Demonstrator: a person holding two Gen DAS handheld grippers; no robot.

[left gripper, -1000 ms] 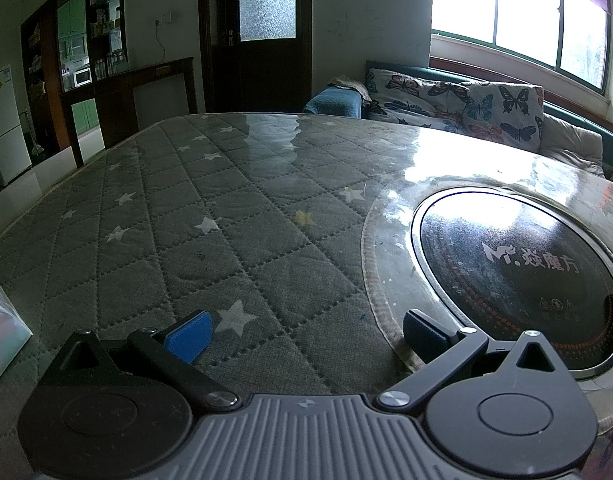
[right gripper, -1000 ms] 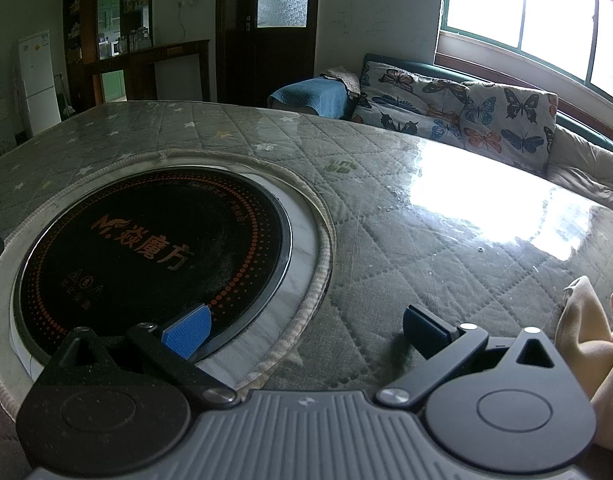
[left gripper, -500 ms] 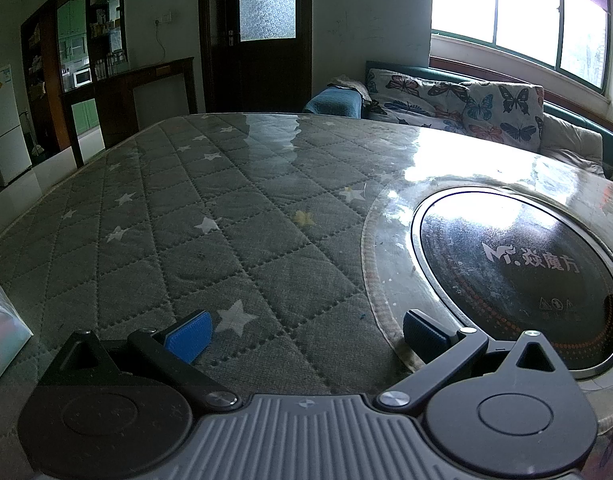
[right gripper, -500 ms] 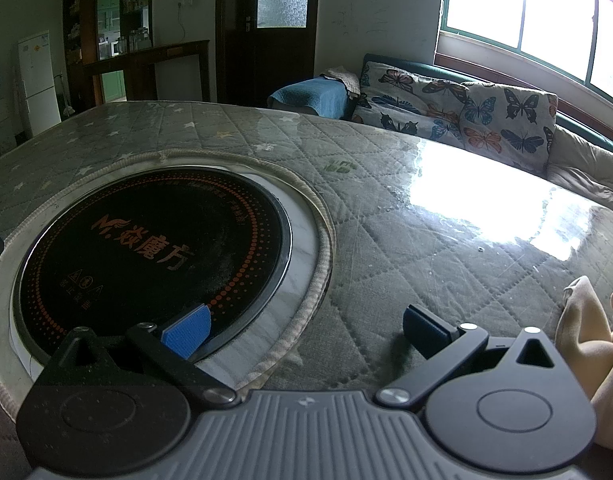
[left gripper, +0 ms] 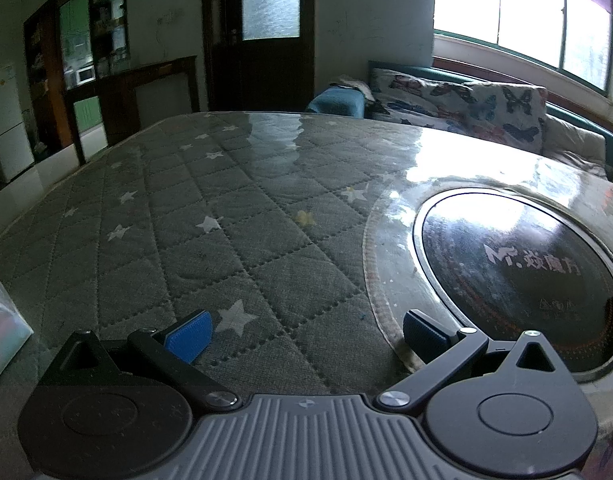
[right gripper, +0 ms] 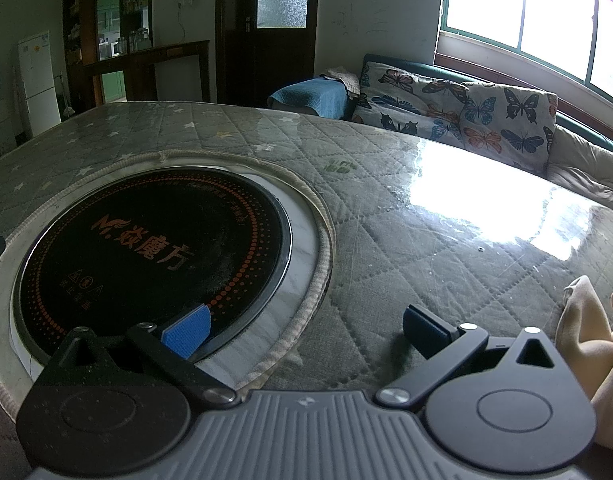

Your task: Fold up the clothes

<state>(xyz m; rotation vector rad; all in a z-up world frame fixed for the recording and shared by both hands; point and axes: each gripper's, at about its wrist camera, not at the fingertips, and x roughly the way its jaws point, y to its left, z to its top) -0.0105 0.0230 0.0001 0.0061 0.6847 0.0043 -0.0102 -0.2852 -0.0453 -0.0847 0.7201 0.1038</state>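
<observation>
A round table (left gripper: pixel 210 216) carries a grey quilted cover with pale stars, under a glossy clear sheet that mirrors the window. A black round cooktop (right gripper: pixel 154 256) with orange lettering sits in a circular cut-out of the cover. At 3 o'clock in the right wrist view, a beige cloth (right gripper: pixel 586 320) lies on the cover.

Black tool (left gripper: pixel 306 332) with blue pads (left gripper: pixel 188 336), ribbed grey base.
</observation>
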